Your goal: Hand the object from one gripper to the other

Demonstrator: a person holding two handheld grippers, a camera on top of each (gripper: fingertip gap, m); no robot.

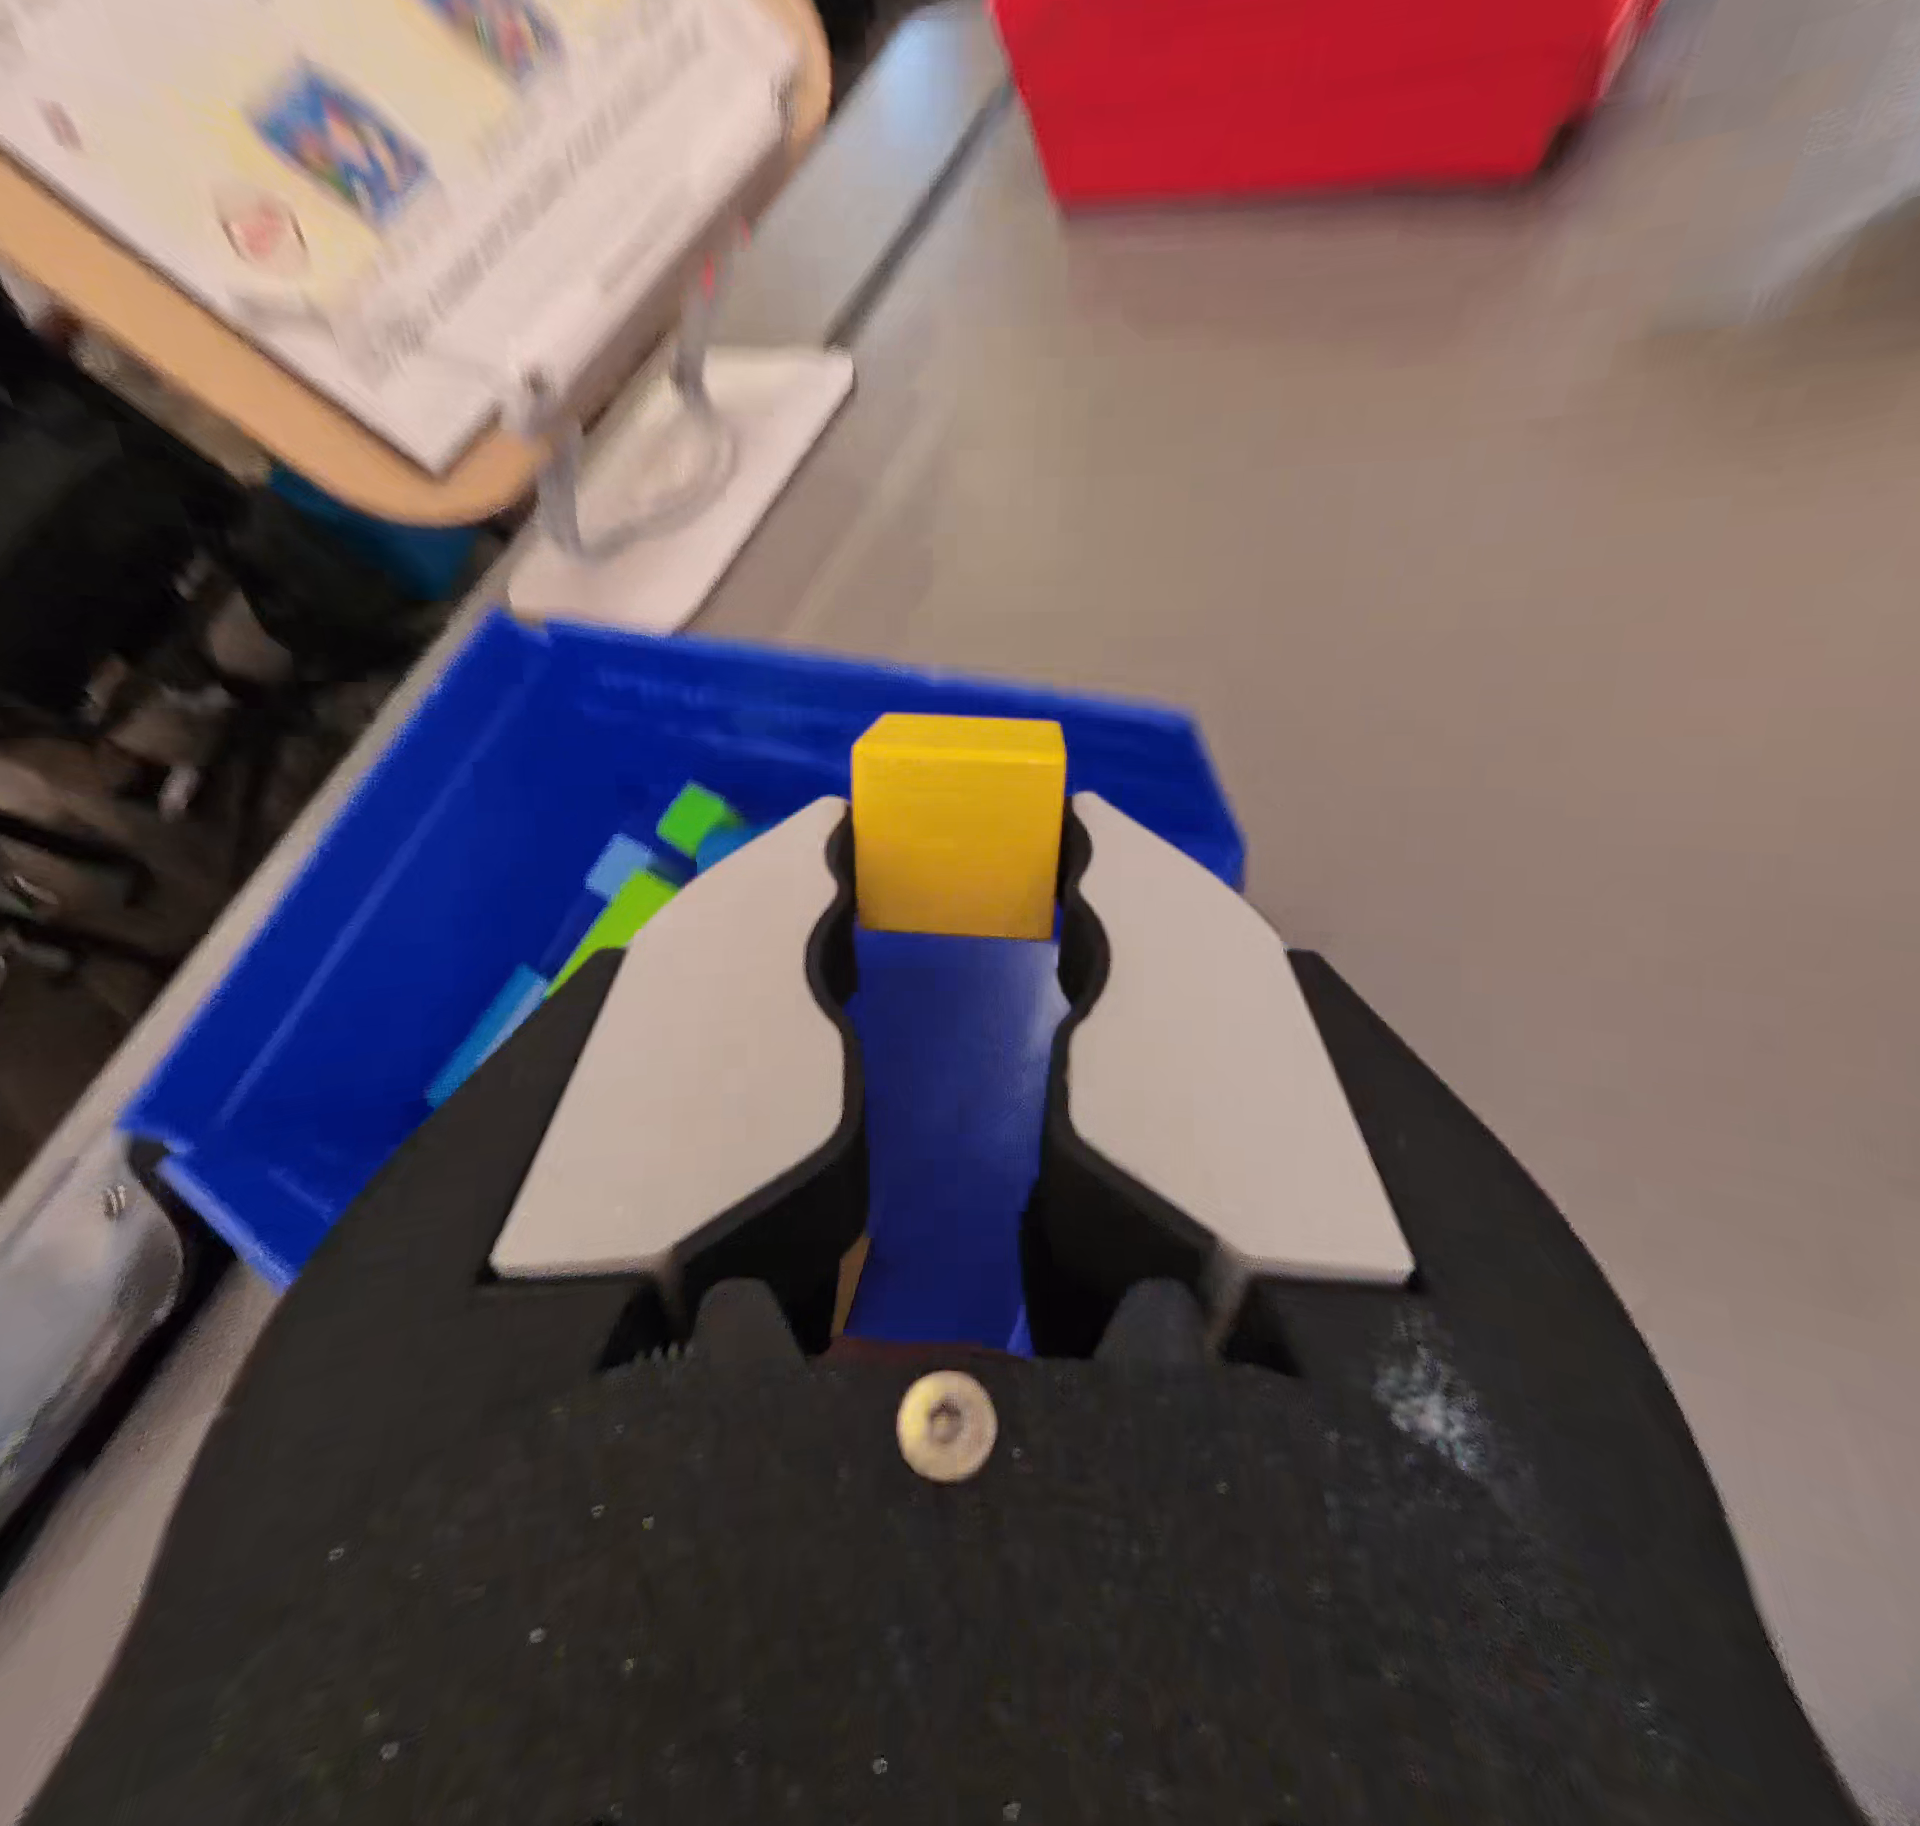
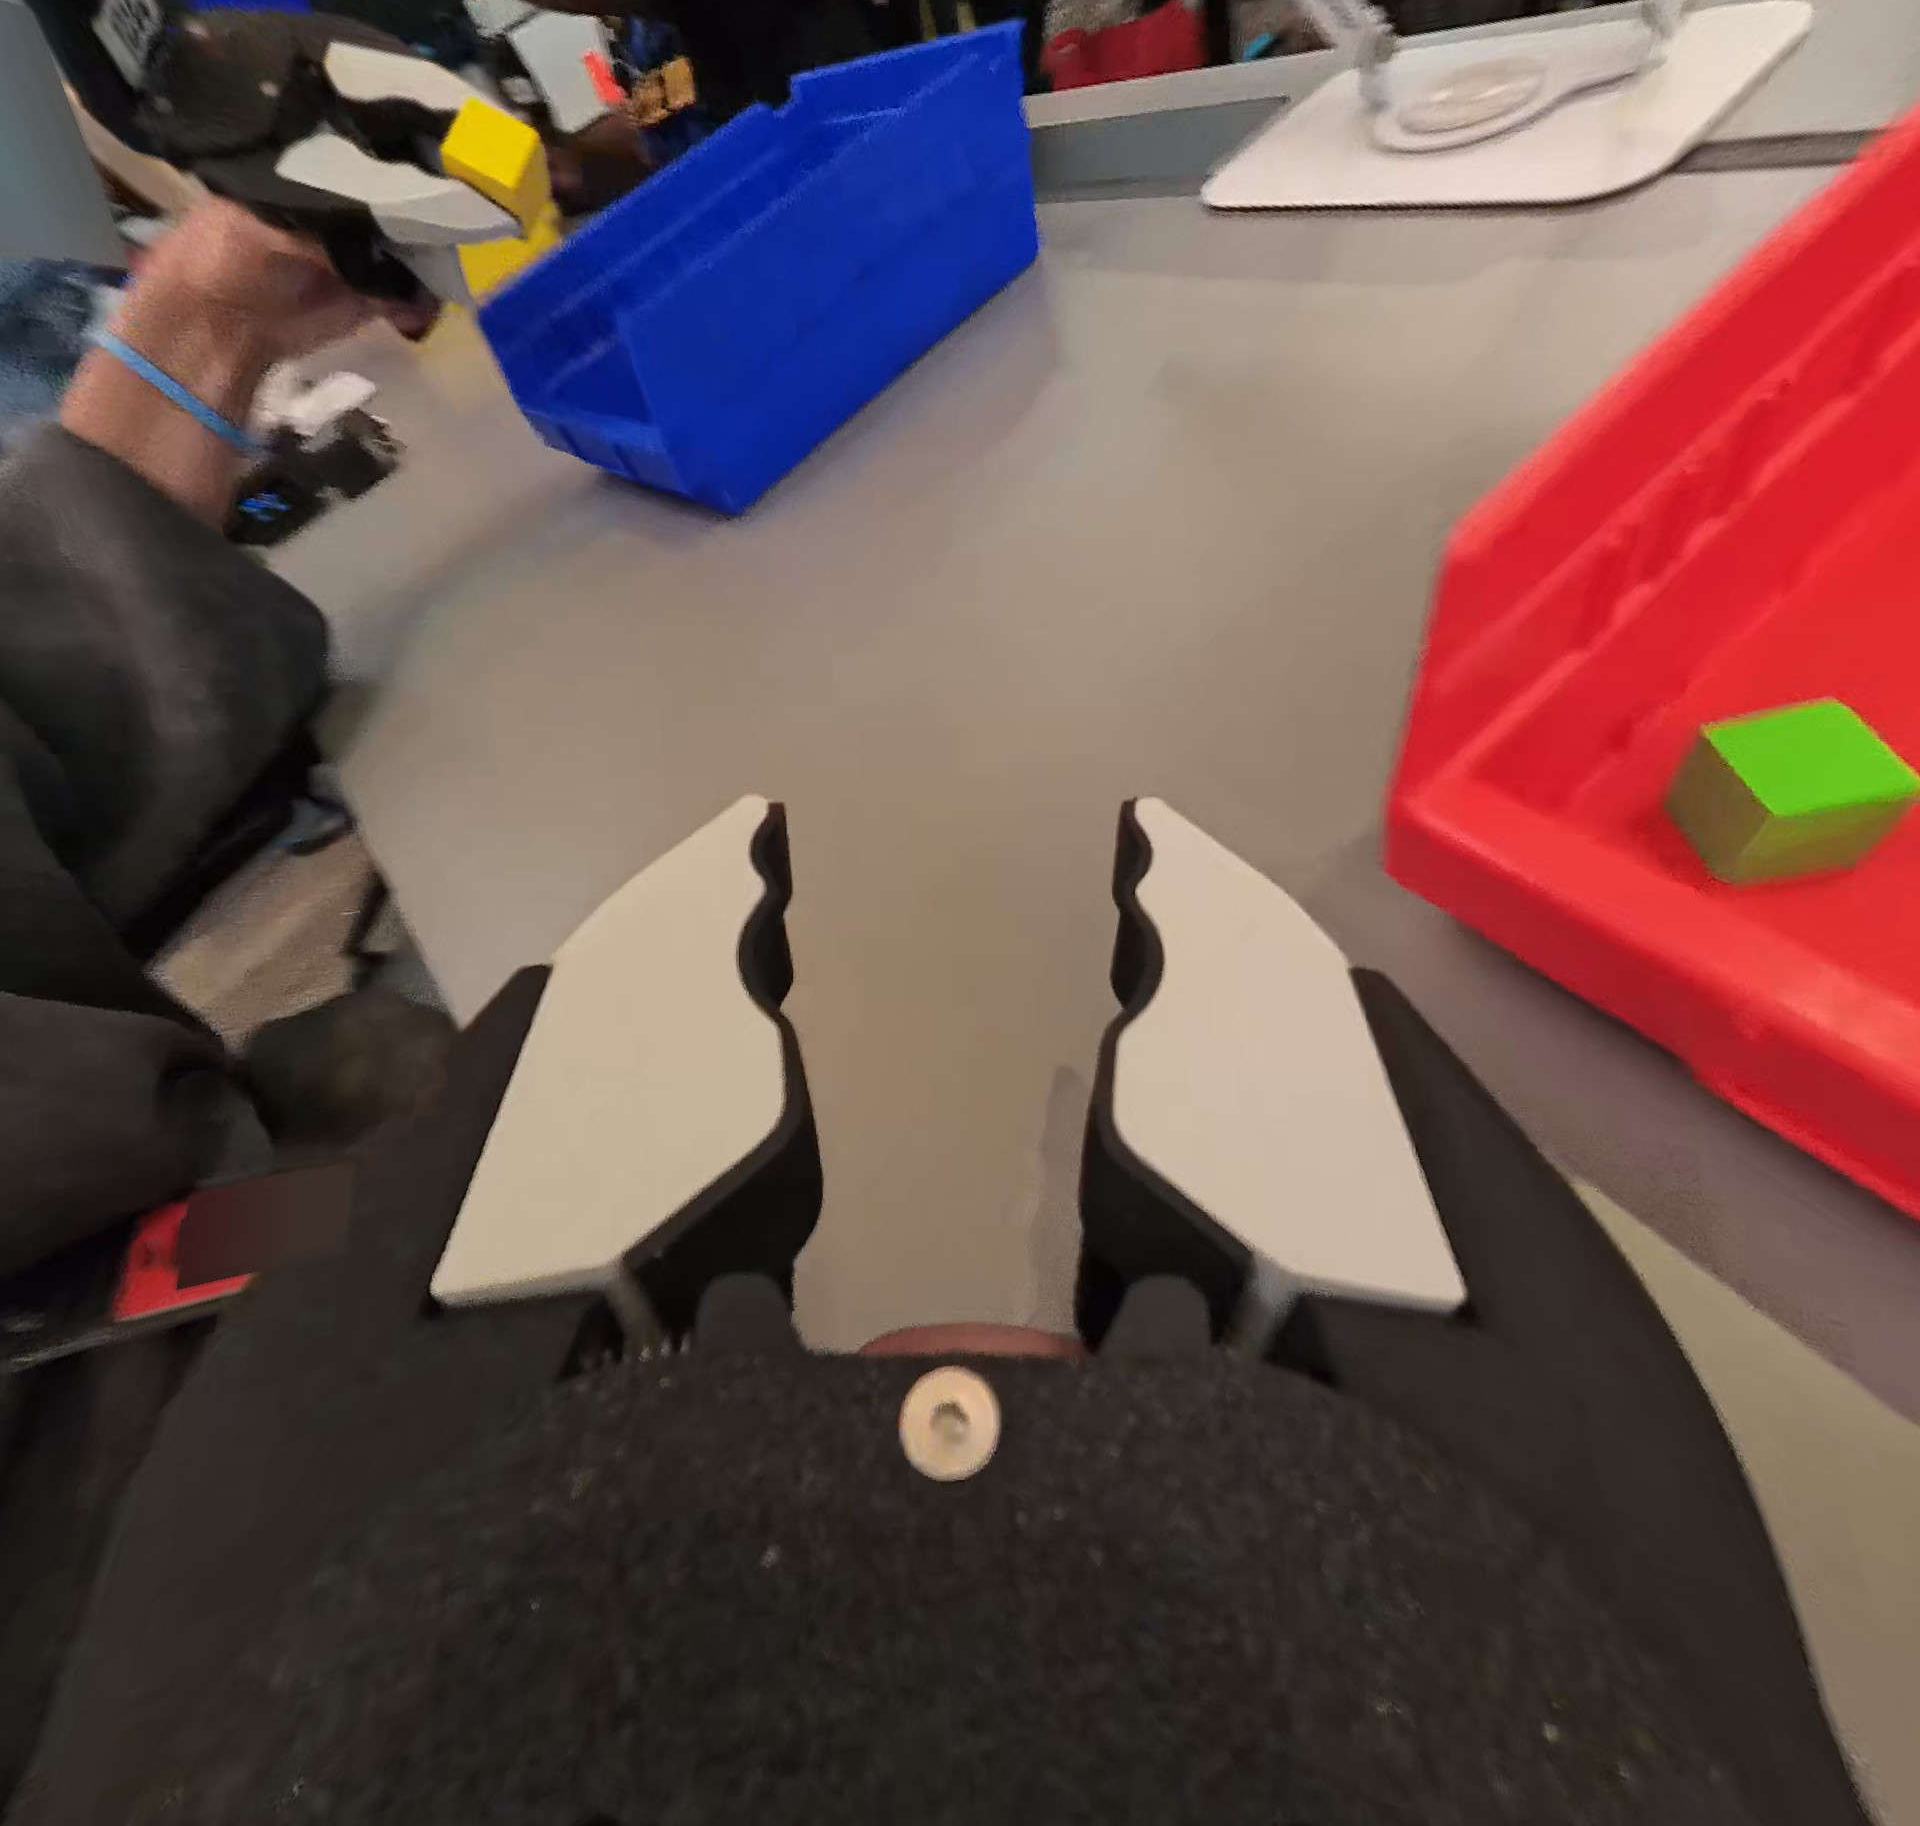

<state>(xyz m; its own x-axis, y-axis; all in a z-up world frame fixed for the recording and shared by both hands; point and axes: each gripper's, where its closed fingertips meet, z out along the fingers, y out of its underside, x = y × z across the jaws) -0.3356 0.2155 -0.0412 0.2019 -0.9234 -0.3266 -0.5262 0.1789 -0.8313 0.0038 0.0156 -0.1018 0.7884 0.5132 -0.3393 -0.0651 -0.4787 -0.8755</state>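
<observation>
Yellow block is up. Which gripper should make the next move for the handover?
Probably the right gripper: it is open and empty over bare table. The left gripper is shut on the yellow block above the blue bin.

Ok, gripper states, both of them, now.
Left gripper: shut on the yellow block, above the blue bin.
Right gripper: open, empty, over the grey table.

Grey tabletop (image 2: 935, 550) — rounded wooden table (image 1: 260, 405) behind.
</observation>
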